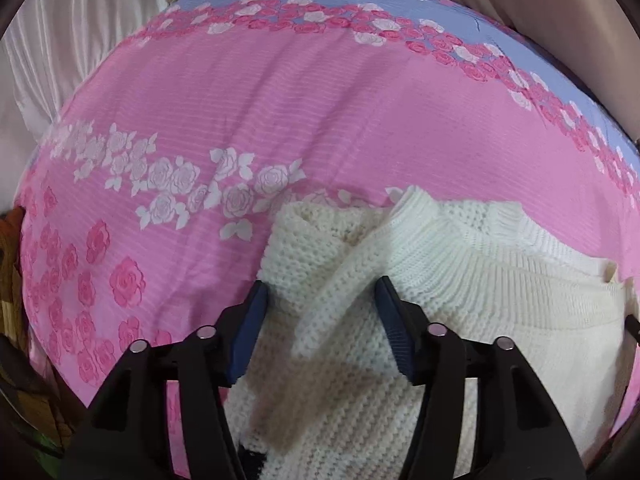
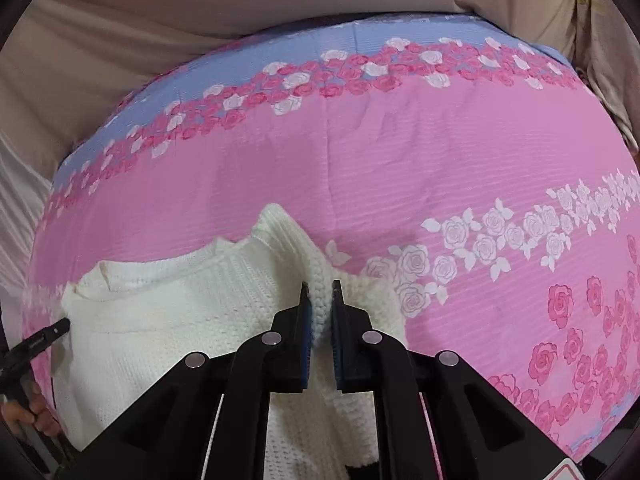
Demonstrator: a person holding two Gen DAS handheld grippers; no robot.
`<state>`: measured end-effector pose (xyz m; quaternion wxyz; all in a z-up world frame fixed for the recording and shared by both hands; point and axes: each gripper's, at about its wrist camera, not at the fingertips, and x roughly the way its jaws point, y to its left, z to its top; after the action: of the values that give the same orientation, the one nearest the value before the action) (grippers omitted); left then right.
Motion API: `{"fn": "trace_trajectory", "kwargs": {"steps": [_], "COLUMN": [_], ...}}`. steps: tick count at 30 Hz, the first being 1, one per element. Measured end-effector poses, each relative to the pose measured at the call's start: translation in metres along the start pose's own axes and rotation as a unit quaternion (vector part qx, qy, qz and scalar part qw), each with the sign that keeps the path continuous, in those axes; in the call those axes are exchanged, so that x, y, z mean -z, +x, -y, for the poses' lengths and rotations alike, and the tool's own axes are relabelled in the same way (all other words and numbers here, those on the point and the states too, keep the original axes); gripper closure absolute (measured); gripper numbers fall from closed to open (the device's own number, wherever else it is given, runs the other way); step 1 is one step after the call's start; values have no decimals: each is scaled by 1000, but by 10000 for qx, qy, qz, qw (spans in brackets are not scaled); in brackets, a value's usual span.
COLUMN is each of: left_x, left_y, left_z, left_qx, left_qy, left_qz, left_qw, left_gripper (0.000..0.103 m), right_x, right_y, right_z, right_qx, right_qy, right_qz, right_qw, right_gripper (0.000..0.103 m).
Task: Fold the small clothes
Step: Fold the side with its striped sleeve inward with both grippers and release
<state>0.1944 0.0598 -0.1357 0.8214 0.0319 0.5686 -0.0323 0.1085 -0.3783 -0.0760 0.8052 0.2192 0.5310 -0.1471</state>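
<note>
A small cream knitted sweater (image 1: 460, 288) lies on a pink rose-print sheet (image 1: 280, 120). One sleeve (image 1: 340, 288) is folded across its body. My left gripper (image 1: 320, 292) is open, its blue-padded fingers (image 1: 250, 332) either side of that sleeve, just above the knit. In the right wrist view the same sweater (image 2: 160, 320) lies at lower left on the sheet (image 2: 440, 168). My right gripper (image 2: 319, 286) is shut on the sleeve's knitted edge (image 2: 318, 304).
The sheet has a blue band with roses (image 1: 360, 4) along its far side. Beige and white fabric (image 2: 160, 32) lies beyond it. A black tool tip and a hand (image 2: 36, 340) show at the left edge of the right wrist view.
</note>
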Motion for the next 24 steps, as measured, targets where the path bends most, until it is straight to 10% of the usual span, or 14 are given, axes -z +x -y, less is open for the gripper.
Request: {"fn": "trace_trajectory", "kwargs": {"steps": [2, 6, 10, 16, 18, 19, 24], "left_x": [0, 14, 63, 129, 124, 122, 121], "left_y": [-5, -30, -51, -28, -35, -39, -48], "left_z": [-5, -32, -61, -90, -83, -80, -85], "left_qx": [64, 562, 873, 1446, 1410, 1492, 1220], "left_qy": [-76, -492, -464, -824, -529, -421, -287], "left_qz": [-51, -75, -248, -1255, -1161, -1203, -1208], "left_qw": [9999, 9972, 9948, 9780, 9818, 9806, 9847], "left_gripper": [41, 42, 32, 25, 51, 79, 87], "right_x": [3, 10, 51, 151, 165, 164, 143], "right_y": [27, -3, -44, -42, -38, -39, -76], "right_z": [11, 20, 27, 52, 51, 47, 49], "right_qx": [-92, -411, -306, -588, -617, -625, -667], "right_qy": [33, 370, 225, 322, 399, 345, 428], "right_qz": [-522, -206, -137, -1098, -1118, -1066, -573], "right_qw": [9986, 9983, 9992, 9917, 9910, 9917, 9952], "right_gripper": [95, 88, 49, 47, 46, 64, 89]}}
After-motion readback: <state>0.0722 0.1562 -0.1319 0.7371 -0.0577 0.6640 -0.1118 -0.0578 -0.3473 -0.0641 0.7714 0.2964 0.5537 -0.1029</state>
